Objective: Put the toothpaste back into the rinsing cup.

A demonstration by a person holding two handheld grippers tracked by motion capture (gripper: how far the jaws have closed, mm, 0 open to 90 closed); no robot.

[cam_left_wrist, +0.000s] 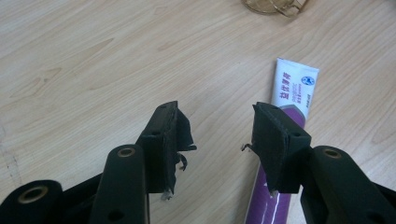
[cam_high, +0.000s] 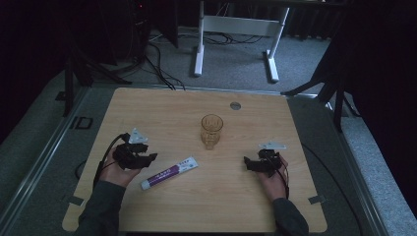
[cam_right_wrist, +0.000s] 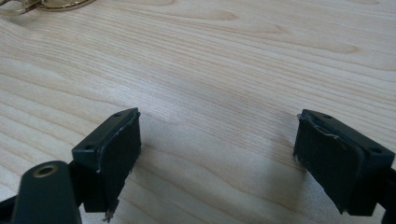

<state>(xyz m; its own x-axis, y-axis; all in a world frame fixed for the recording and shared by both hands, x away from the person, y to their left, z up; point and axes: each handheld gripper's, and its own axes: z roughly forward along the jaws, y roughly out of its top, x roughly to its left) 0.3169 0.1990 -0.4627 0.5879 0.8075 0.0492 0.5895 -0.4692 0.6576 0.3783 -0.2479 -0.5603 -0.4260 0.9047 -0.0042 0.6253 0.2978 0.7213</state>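
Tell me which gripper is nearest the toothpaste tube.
The left gripper: the purple-and-white toothpaste tube lies just beside its open jaws, while the right gripper sits well away across bare table.

The right gripper gapes wide over bare wooden table, glass base beyond.

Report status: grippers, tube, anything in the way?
Left gripper open, empty, beside the toothpaste tube. Right gripper open over bare table. Glass mug upright beyond the tube, apart from it.
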